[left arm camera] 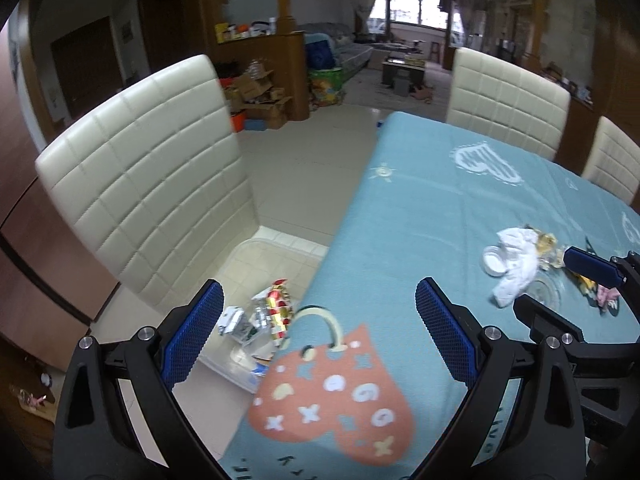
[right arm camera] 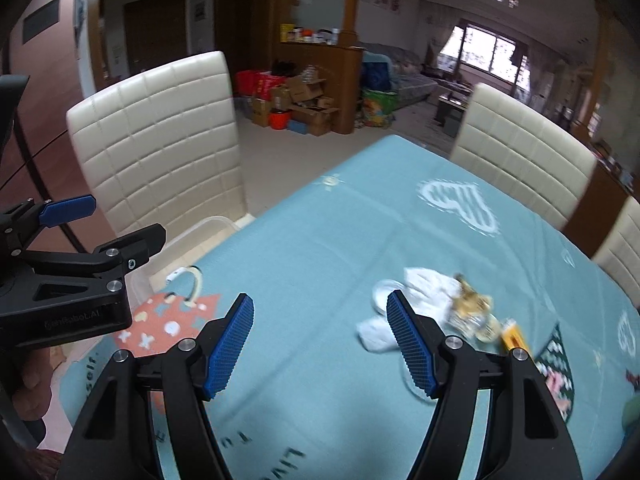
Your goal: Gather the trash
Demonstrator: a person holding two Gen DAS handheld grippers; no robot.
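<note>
Blue-padded, both sets of tongs, left tongs [left arm camera: 320,328] and right tongs [right arm camera: 320,344], stood spread and empty above the tabletop [right arm camera: 320,220]. Near its right edge lay the trash: a white tissue [right arm camera: 424,292] touching gold wrappers [right arm camera: 472,308]. A careless pinch could catch the tablecloth or scatter the wrappers. Only the left view showed the clear bin [left arm camera: 256,320] on the chair beside the left edge, already holding wrappers.

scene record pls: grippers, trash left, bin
left gripper: open, empty, over table edge
right gripper: open, empty, pointing toward the trash pile
trash on table: crumpled white tissue, small white lid, shiny wrappers
bin: clear plastic container on the chair seat, wrappers already inside
table cover: teal cloth
</note>
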